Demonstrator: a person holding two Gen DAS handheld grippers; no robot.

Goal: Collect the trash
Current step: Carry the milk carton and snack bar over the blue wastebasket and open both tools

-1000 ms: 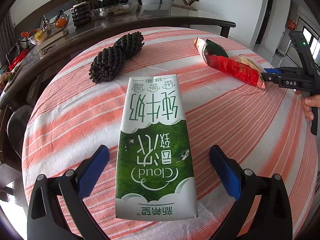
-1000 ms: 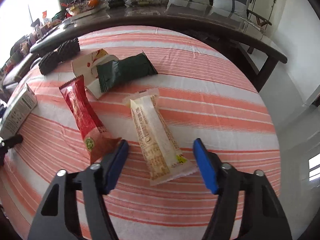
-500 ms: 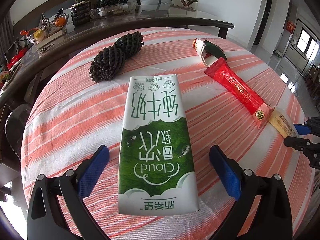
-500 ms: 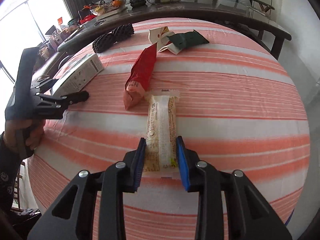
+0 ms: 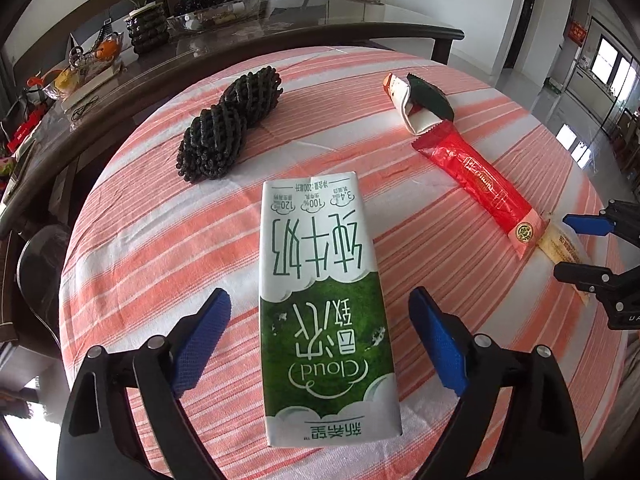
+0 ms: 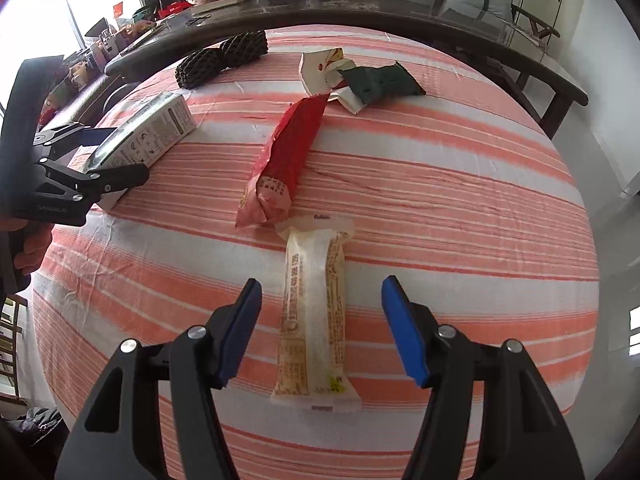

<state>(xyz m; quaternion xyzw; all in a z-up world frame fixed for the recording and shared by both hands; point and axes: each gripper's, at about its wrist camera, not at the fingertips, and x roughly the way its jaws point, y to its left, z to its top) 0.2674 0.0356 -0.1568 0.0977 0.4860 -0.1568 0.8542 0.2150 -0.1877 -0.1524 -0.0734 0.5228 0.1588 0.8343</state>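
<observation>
The left gripper point(image 5: 320, 340) hangs with its jaws wide apart on either side of the milk carton point(image 5: 324, 300), which lies flat on the striped surface point(image 5: 140, 240); neither pad touches it. The right gripper point(image 6: 322, 328) is likewise spread open around the pale snack wrapper point(image 6: 314, 320), which lies lengthwise between the blue pads, its far end touching the red wrapper point(image 6: 286, 164). Beyond that sit a dark green packet point(image 6: 380, 80) on a crumpled white wrapper point(image 6: 320, 66), and two black mesh sleeves point(image 5: 228, 128) farther back.

Nothing is picked up yet, so the step in hand looks like closing on both pieces. For the carton, bring the pads low against the side walls and squeeze gently (an empty carton will probably buckle). For the pale wrapper, the film is thin and slack: press down to the cloth, close across the filled middle and not the flat sealed end, and lift straight so the red wrapper is not dragged along.
</observation>
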